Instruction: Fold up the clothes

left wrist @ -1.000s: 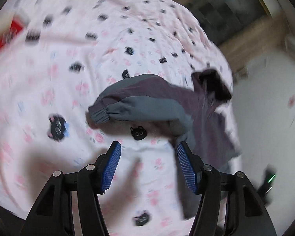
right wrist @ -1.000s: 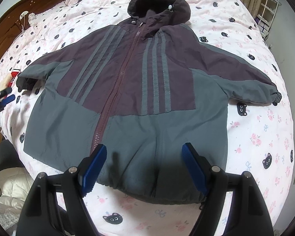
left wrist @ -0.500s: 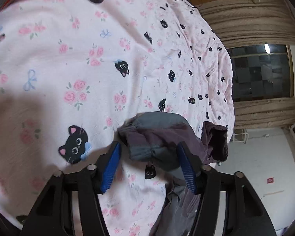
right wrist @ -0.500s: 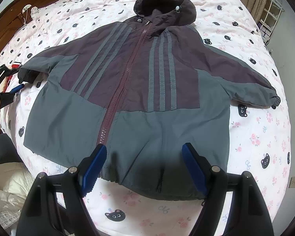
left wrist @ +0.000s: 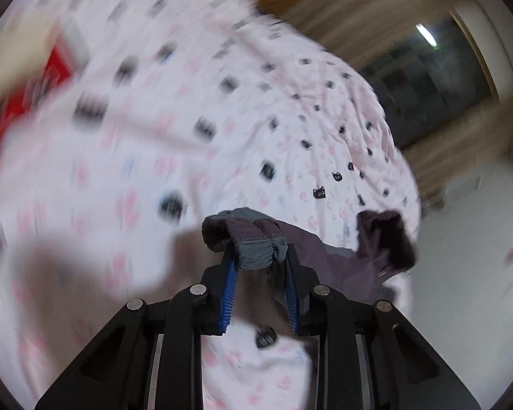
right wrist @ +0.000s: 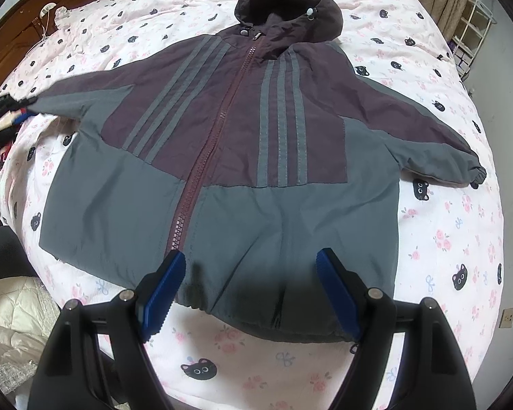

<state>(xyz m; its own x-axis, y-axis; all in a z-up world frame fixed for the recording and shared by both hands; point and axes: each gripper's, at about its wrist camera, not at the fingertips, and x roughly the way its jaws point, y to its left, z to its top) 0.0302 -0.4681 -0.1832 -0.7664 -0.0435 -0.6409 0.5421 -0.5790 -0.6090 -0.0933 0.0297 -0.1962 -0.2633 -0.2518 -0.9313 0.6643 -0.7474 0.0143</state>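
A hooded jacket (right wrist: 242, 157) is lying spread front-up, zipped, on a cat-print bedspread (right wrist: 444, 246). The left gripper (left wrist: 258, 266) is pinching the jacket's elastic sleeve cuff (left wrist: 254, 253). The right gripper (right wrist: 249, 273) is hovering wide open over the jacket's hem (right wrist: 256, 321).

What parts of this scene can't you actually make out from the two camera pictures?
- Left wrist view: motion blur smears the bedspread and a red thing at the left edge; what it is cannot be told.
- Left wrist view: the left gripper covers part of the sleeve cuff, so how deep the pinch goes is hidden.
- Right wrist view: the right gripper and its shadow hide part of the jacket hem.
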